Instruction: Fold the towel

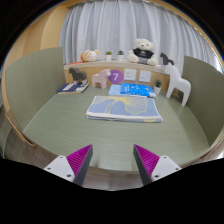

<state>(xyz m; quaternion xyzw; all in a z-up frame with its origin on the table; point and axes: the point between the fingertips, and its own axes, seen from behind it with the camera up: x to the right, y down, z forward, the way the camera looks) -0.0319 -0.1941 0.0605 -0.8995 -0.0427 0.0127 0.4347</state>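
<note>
A light blue towel (124, 108) lies folded flat on the green table (60, 125), well beyond my fingers and a little to their right. Its near edge looks stacked in layers. My gripper (112, 162) is open, with its two magenta pads (78, 158) wide apart and nothing between them. The fingers hover over the table's near edge, far short of the towel.
A low shelf (115, 75) stands behind the towel with plush toys (145, 48) on top, a purple tag and small cards. A white toy horse (178, 80) stands at the right. Small blue items (135, 90) lie just behind the towel. White curtains hang at the back.
</note>
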